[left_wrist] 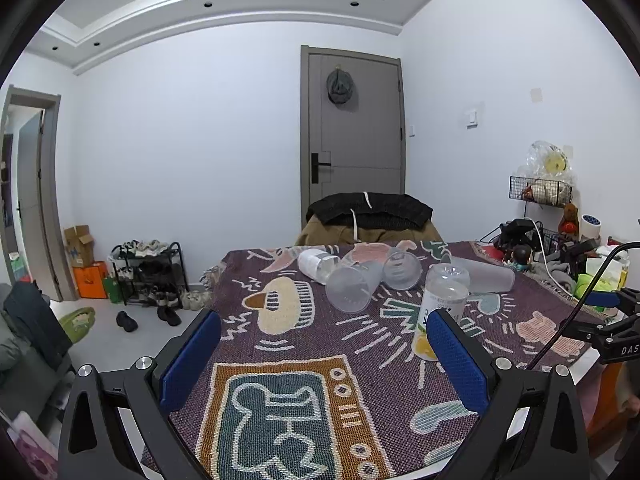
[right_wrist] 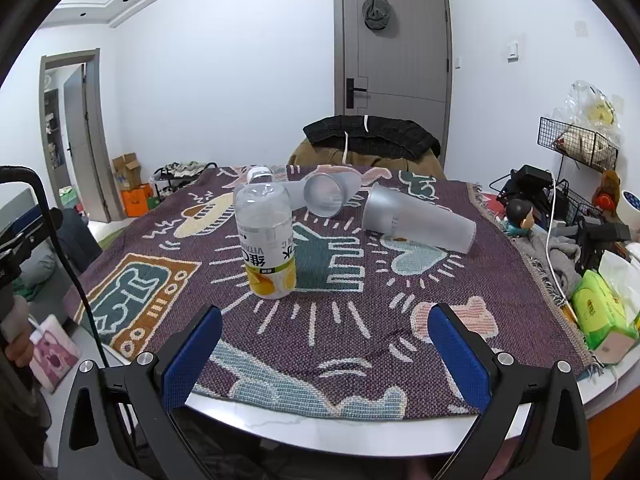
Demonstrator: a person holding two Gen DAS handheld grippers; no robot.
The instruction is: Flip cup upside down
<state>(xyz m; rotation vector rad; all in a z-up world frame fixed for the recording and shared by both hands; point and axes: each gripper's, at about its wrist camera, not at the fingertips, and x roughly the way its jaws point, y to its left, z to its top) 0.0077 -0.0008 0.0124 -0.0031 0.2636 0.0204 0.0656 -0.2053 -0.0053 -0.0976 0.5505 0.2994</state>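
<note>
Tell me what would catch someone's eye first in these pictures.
Probably the upside-down bottle with the lemon label, standing mid-table on the patterned purple cloth. Behind it, frosted cups lie on their sides, the largest to the right. Both open grippers, left and right, frame the foreground.

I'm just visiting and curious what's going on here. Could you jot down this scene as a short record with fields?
Setting: a table covered by a patterned woven cloth, in a room with a closed grey door
Upside-down bottle: labelled clear bottle, standing inverted
Cups: frosted cup on its side; clear cup on its side, mouth toward the left camera
Left gripper: open, holding nothing
Right gripper: open, holding nothing
Table edge at right: green tissue pack
</note>
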